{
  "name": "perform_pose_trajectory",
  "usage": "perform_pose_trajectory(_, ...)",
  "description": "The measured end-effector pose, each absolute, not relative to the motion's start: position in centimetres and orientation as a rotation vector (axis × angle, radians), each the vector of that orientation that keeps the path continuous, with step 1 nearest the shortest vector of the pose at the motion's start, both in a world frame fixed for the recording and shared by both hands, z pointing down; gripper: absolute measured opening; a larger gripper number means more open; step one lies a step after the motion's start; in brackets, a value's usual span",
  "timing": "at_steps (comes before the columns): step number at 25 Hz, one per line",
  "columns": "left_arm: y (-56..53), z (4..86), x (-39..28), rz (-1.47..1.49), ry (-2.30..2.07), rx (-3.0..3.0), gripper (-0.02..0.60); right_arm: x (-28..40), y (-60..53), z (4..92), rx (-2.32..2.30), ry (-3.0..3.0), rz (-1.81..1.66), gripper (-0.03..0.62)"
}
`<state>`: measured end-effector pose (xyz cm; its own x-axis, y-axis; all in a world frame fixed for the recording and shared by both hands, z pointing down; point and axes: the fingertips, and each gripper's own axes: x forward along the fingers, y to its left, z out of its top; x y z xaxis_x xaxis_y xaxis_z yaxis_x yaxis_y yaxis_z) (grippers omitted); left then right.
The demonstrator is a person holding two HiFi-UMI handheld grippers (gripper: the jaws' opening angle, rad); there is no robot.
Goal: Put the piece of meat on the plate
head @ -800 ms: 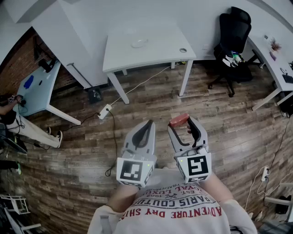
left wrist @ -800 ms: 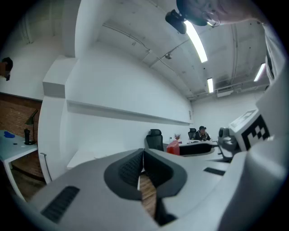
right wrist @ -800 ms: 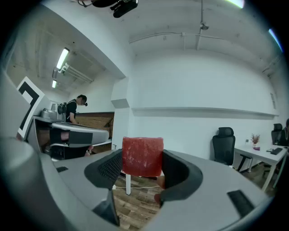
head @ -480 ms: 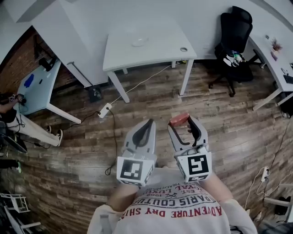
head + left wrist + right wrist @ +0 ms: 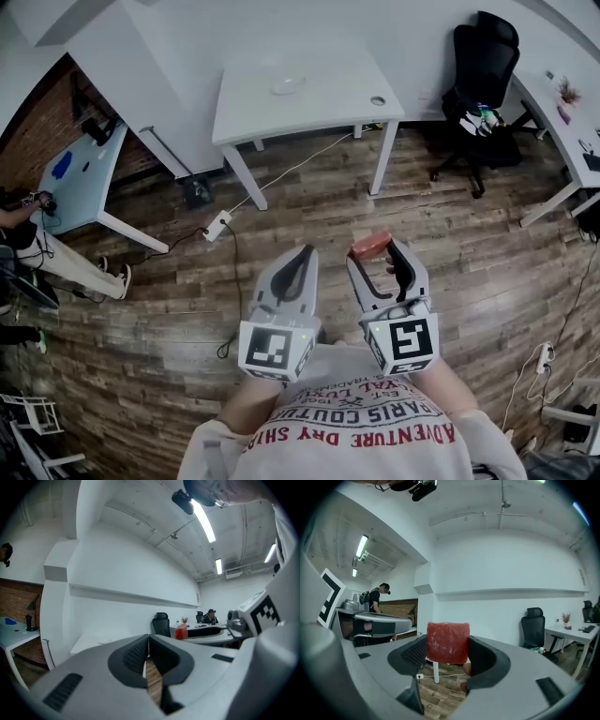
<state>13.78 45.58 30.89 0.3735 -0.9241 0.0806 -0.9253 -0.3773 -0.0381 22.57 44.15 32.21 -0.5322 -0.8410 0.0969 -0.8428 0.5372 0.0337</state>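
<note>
A red, block-shaped piece of meat [image 5: 367,245] sits between the fingertips of my right gripper [image 5: 378,251], which is shut on it and held level above the wooden floor. In the right gripper view the piece of meat [image 5: 448,642] stands upright between the two dark pads. My left gripper [image 5: 302,257] hovers just to the left of the right one, its jaws shut with nothing between them; its tips meet in the left gripper view [image 5: 148,643]. The white plate [image 5: 287,85] lies on the white table [image 5: 328,108] far ahead of both grippers.
A small round object [image 5: 378,100] sits at the table's right corner. A black office chair [image 5: 478,66] stands at the right. A power strip [image 5: 217,225] and cable lie on the floor. A blue-topped desk [image 5: 80,178] and a seated person [image 5: 23,239] are at the left.
</note>
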Motion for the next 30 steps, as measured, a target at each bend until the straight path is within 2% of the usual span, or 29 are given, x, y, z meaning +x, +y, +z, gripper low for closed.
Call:
perform_pose_trajectory(12,39.2,32.3,9.1,0.123,-1.693,2.584,0.008,18.4,38.2,33.3,1.472,-2.64,0.052,0.278)
perform_pose_trajectory(30,19.1,31.4,-5.4,0.051,-1.552,2.615,0.008,4.8,19.7,32.7,1.582,-2.545,0.104,0.278)
